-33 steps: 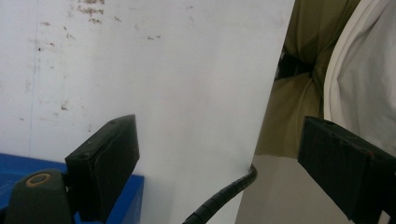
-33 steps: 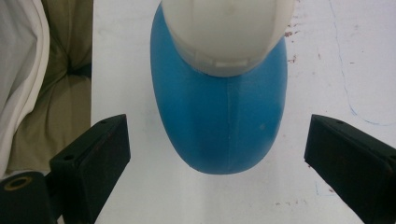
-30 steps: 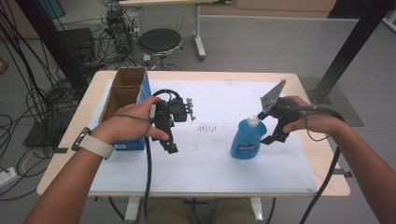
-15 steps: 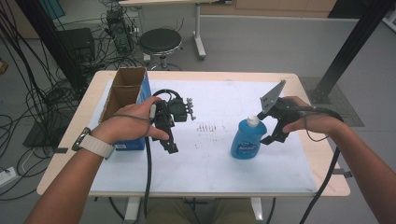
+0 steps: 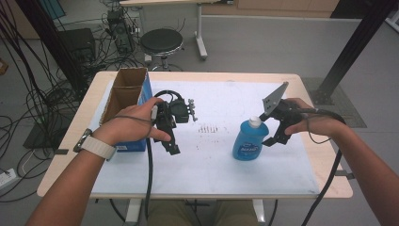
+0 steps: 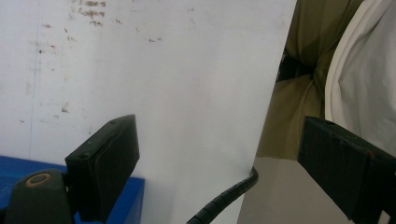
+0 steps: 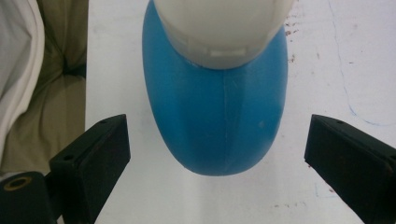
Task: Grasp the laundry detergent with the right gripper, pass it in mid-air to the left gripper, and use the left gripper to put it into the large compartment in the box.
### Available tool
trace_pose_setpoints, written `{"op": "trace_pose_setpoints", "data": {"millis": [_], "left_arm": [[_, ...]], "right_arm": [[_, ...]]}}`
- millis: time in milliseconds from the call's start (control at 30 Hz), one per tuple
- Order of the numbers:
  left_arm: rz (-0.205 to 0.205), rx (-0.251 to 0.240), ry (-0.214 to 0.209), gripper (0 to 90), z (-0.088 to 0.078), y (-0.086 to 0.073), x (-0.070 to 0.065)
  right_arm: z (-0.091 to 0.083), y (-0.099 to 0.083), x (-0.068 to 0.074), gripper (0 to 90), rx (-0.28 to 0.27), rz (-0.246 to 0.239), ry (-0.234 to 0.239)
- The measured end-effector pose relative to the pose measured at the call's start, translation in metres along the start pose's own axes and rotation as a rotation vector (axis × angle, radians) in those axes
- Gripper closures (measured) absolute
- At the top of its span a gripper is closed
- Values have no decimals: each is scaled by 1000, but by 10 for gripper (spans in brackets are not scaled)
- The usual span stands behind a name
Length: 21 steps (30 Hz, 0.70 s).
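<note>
A blue dish-soap bottle [image 5: 246, 142] with a white cap stands upright on the white sheet, right of the middle. My right gripper [image 5: 276, 139] hovers just to its right, jaws pointing down at it. In the right gripper view the bottle [image 7: 219, 116] sits between the wide-apart jaws of the right gripper [image 7: 219, 140], which stand clear of both its sides. My left gripper [image 5: 171, 148] is held above the sheet beside the box, its jaws pointing back toward the person. In the left gripper view the left gripper [image 6: 219, 140] is open with nothing between its fingers.
An open cardboard box [image 5: 126, 92] with a blue side stands at the table's left; its blue face [image 6: 134, 201] shows beside the left jaw. A white sheet [image 5: 211, 160] covers the tabletop. A black stool [image 5: 161, 41] and cables lie beyond the far edge.
</note>
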State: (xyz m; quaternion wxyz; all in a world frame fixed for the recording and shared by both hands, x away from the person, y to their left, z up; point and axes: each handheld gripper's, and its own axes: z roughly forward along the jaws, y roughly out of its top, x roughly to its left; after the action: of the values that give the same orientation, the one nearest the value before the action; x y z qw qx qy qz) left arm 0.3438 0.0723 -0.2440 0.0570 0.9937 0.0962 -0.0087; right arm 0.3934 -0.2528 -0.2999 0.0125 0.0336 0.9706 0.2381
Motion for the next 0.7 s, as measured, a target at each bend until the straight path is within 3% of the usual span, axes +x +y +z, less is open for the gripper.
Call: {"op": "trace_pose_setpoints", "data": {"millis": [700], "left_arm": [[-2, -10, -5, 131, 5, -1, 1]], "right_arm": [[12, -9, 1, 58, -41, 19, -15]]}}
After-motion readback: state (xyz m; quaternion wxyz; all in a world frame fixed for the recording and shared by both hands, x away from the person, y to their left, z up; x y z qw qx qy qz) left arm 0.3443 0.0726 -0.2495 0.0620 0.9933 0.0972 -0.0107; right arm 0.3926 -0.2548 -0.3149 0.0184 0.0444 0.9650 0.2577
